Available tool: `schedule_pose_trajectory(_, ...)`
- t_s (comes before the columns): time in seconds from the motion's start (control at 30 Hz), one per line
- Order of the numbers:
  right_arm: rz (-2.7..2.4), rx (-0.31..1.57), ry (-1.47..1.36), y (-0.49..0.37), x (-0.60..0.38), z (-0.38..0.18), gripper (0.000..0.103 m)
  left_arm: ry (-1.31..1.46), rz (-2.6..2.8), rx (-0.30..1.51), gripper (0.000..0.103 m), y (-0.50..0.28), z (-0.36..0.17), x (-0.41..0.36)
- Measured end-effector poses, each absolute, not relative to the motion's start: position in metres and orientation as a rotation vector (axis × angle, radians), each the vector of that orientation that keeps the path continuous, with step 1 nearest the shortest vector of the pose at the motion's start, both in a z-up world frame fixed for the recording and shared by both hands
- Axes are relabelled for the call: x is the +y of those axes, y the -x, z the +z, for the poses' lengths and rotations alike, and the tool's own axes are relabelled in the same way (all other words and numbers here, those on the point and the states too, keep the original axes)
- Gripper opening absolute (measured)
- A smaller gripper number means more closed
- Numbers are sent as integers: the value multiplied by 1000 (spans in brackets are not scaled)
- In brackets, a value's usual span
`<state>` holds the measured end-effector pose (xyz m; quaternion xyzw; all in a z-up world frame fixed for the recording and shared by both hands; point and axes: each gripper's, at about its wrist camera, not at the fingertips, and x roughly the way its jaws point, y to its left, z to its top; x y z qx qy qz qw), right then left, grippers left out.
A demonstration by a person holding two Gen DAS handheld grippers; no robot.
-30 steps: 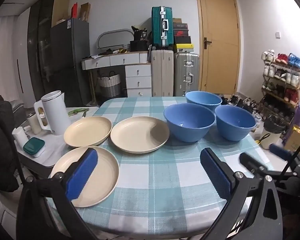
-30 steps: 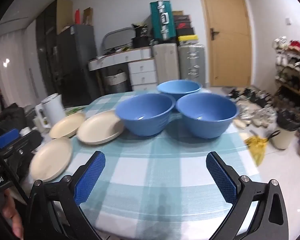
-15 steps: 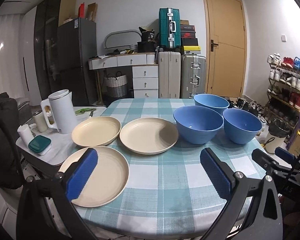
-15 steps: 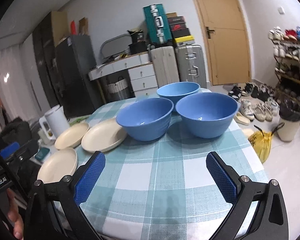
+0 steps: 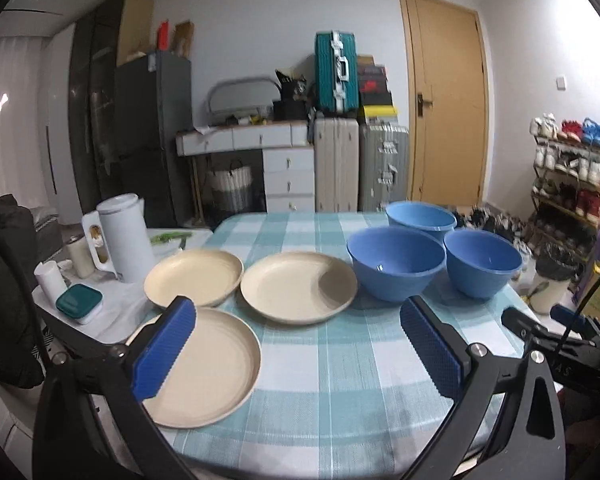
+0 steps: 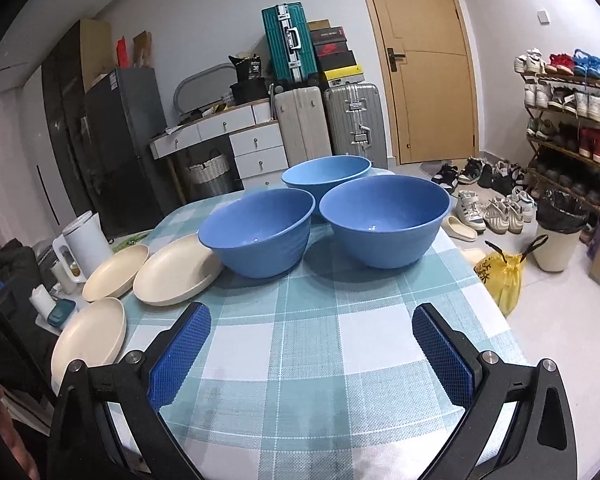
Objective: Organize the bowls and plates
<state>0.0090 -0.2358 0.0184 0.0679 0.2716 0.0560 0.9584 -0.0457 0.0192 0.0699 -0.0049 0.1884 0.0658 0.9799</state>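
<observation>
Three cream plates (image 5: 298,286) and three blue bowls (image 6: 384,224) sit apart, unstacked, on a table with a checked cloth (image 6: 312,344). The nearest plate (image 5: 206,364) lies partly under the left gripper's (image 5: 296,350) left jaw, overhanging the table edge; a careless nudge could likely tip it off. The bowls stand ahead of the right gripper (image 6: 312,354). Both grippers gape wide, empty. Beyond: suitcases (image 5: 336,72), a door (image 6: 424,60).

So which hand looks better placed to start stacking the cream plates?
The left. The left hand-held gripper is open, with one pad over the nearest cream plate. The right hand-held gripper, also open, faces the blue bowls, plates off to its side.
</observation>
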Motion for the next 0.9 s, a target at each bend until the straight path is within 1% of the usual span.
schedule_pose_trajectory(0.23, 147, 529, -115, -6, -235, 20, 103, -9, 150, 340, 103, 45, 66, 25)
schedule_pose_trajectory(0.6, 196, 573, -133, -6, -230, 20, 103, -3, 137, 384, 103, 38, 61, 27)
schedule_pose_trajectory(0.9, 157, 531, -103, -1, -228, 25, 103, 12, 141, 407, 103, 36, 58, 33)
